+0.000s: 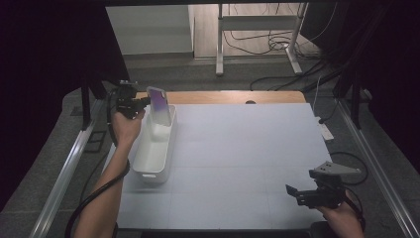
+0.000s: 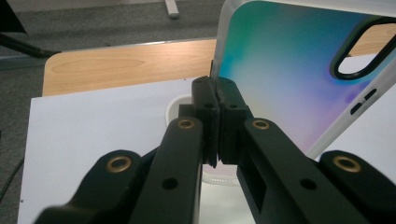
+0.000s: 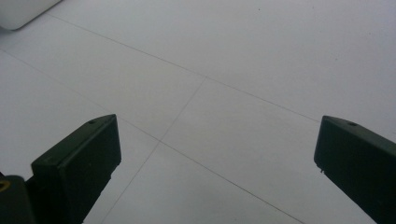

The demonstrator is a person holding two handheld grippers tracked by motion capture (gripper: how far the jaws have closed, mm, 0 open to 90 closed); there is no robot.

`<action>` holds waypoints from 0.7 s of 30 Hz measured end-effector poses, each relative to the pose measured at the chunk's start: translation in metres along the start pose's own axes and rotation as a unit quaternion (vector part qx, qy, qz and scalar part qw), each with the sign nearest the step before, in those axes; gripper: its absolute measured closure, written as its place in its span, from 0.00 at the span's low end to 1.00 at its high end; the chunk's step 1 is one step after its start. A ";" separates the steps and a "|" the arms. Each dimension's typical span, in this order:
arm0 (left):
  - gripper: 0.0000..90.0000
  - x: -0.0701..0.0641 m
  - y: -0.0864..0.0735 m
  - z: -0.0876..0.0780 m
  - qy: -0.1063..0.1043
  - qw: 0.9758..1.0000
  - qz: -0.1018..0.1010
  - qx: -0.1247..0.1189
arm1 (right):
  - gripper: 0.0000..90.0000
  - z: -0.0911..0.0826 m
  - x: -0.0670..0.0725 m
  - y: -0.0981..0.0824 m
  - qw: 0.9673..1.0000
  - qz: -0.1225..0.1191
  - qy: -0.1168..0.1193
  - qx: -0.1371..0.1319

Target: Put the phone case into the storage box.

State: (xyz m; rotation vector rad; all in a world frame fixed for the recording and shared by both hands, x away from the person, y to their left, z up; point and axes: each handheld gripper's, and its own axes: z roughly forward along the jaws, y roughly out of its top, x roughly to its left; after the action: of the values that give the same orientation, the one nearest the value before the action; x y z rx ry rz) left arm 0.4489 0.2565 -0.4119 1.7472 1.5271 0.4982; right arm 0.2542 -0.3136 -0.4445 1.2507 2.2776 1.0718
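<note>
A phone case (image 1: 159, 105) with a teal-to-purple back and a black-rimmed camera cutout (image 2: 289, 79) stands upright over the far end of a long white bin (image 1: 154, 151). My left gripper (image 1: 143, 101) is shut on the case's edge, its black pads (image 2: 216, 105) pinching the pale rim from the left. Whether the case's lower end touches the bin's floor I cannot tell. My right gripper (image 1: 296, 192) rests low at the table's near right, jaws spread wide with bare white table surface (image 3: 219, 107) between them.
A white mat (image 1: 247, 158) covers the table, with a strip of wood (image 1: 228, 96) at the far edge. Metal rails run along both sides. A power strip (image 1: 325, 130) and cables lie off the right edge; a desk frame (image 1: 257, 39) stands behind.
</note>
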 end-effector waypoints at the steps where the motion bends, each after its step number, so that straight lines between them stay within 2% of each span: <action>1: 0.98 0.000 0.000 0.001 0.001 1.000 -0.003 -0.001 | 0.01 0.000 0.000 0.000 1.000 0.001 0.000 -0.001; 10: 0.98 0.004 -0.004 0.012 0.016 1.000 -0.008 0.005 | 0.01 0.000 0.000 0.000 1.000 0.001 0.000 0.001; 16: 0.98 0.007 -0.006 0.019 0.025 0.999 -0.016 0.012 | 0.00 0.000 -0.002 0.000 1.000 0.010 -0.001 0.000; 21: 0.98 0.007 -0.009 0.025 0.034 0.999 -0.018 0.017 | 0.01 0.001 -0.001 0.000 1.000 0.003 0.000 0.005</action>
State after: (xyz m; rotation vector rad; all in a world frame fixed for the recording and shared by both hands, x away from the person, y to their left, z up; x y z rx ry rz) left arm 0.4625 0.2561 -0.4358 1.7409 1.6196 0.5217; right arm 0.2553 -0.3136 -0.4449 1.2636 2.2826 1.0629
